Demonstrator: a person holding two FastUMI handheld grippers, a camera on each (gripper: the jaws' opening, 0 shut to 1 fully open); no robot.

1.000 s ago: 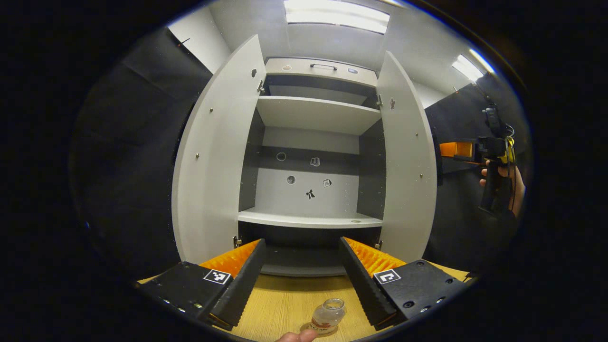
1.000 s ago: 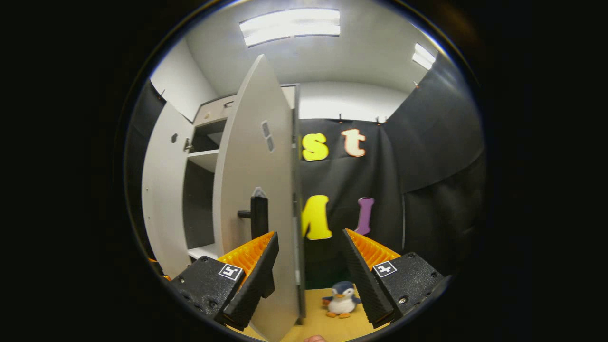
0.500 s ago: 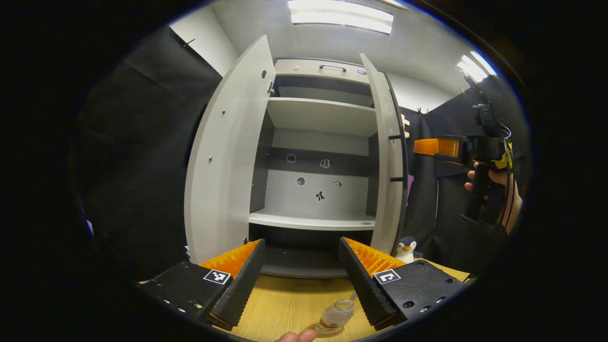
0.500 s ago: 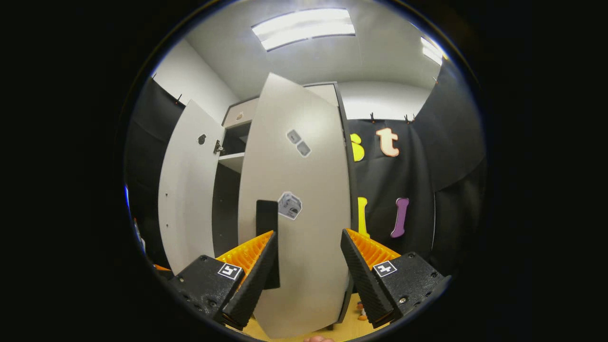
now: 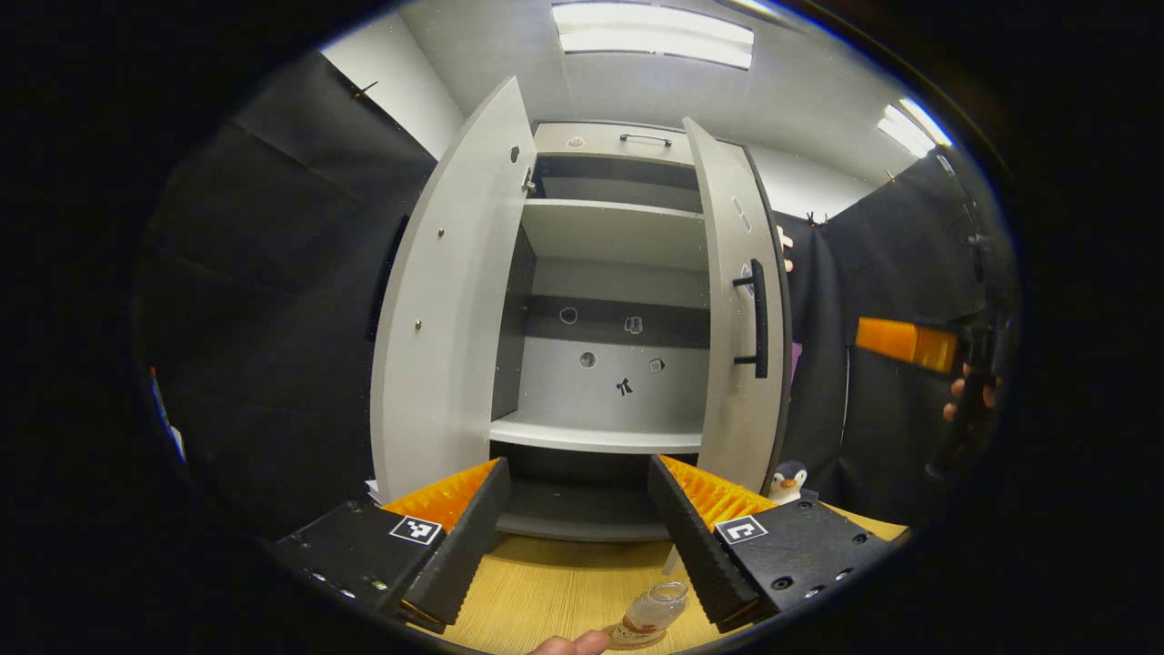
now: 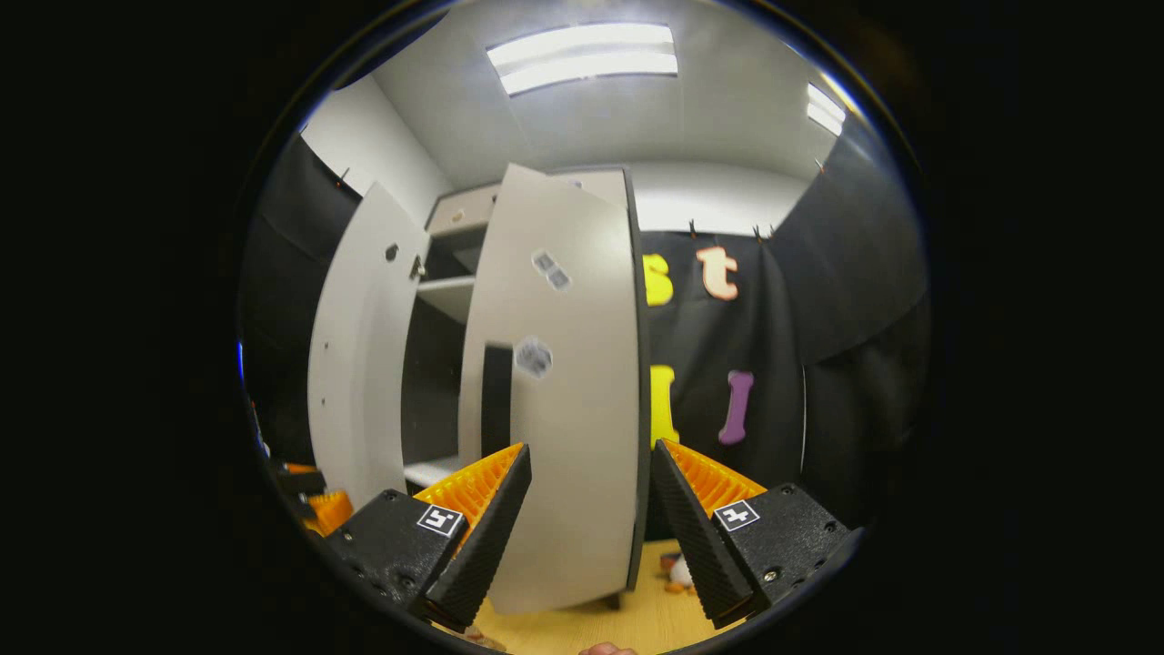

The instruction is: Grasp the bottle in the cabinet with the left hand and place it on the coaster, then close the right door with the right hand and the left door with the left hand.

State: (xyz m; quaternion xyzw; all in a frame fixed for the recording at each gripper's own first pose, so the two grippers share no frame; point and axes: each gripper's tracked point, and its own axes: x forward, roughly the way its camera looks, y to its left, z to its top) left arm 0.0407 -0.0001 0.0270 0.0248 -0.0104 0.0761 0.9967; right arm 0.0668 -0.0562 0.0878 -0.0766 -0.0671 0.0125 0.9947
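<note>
Bottle (image 5: pixel 653 611) — small, clear, uncapped, a label band near its base — stands on the coaster (image 5: pixel 627 640) on the wooden table (image 5: pixel 555 591), below my left gripper (image 5: pixel 575 537), fingers apart. My right gripper (image 6: pixel 589 537) gapes empty before the half-swung right door (image 6: pixel 564 400); left door (image 5: pixel 446 309) stands wide.

Toy penguin (image 5: pixel 787 480) stands on wooden table (image 5: pixel 564 582).

The booth is lit brightly by ceiling light panels (image 5: pixel 655 35), which are blown out. Straight edges are bowed by fisheye distortion, and the right door (image 6: pixel 555 382) is smeared by blur.
</note>
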